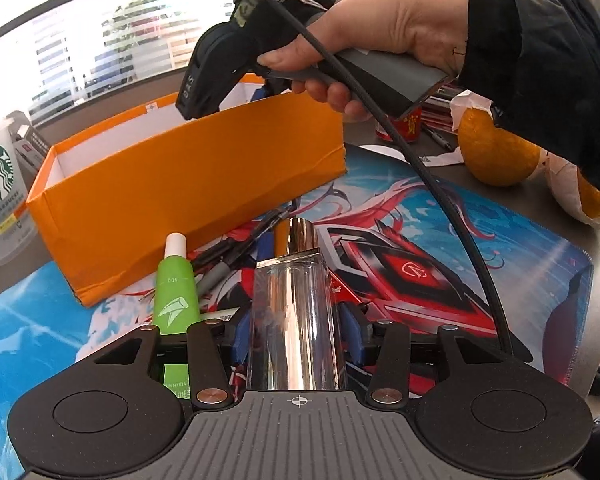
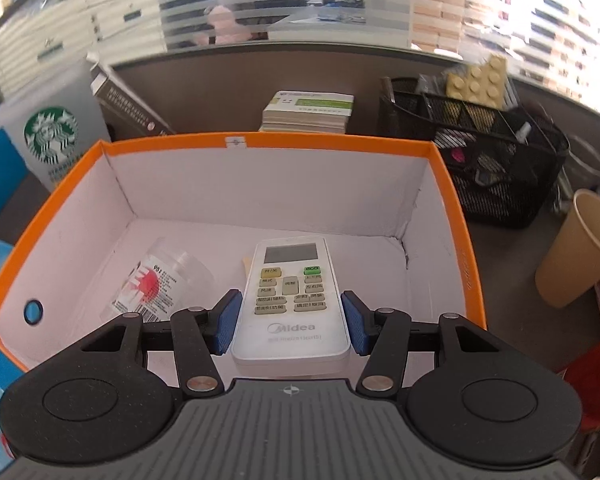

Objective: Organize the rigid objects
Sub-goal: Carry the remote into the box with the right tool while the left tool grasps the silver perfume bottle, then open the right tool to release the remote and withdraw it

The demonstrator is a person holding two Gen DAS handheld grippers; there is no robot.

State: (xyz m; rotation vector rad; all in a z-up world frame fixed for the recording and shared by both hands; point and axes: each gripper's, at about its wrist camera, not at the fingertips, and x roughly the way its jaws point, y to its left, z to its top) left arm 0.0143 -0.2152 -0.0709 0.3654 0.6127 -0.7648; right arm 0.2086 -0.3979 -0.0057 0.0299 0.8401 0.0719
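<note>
Left gripper [image 1: 298, 328]: closing its blue pads on a clear glass bottle [image 1: 296, 320] with a shiny metal cap, holding it over the printed desk mat [image 1: 440, 248].
Green tube [image 1: 175, 292]: lying on the mat just left of the bottle, beside loose pens [image 1: 236, 248].
Right gripper [image 2: 291, 322]: gripping a white Midea remote [image 2: 290, 300] by its sides, hanging inside the orange box [image 2: 456, 216].
Box floor: a clear plastic cup [image 2: 160, 280] is lying on its side left of the remote.
Right hand [image 1: 364, 44]: holding the right gripper above the box.
</note>
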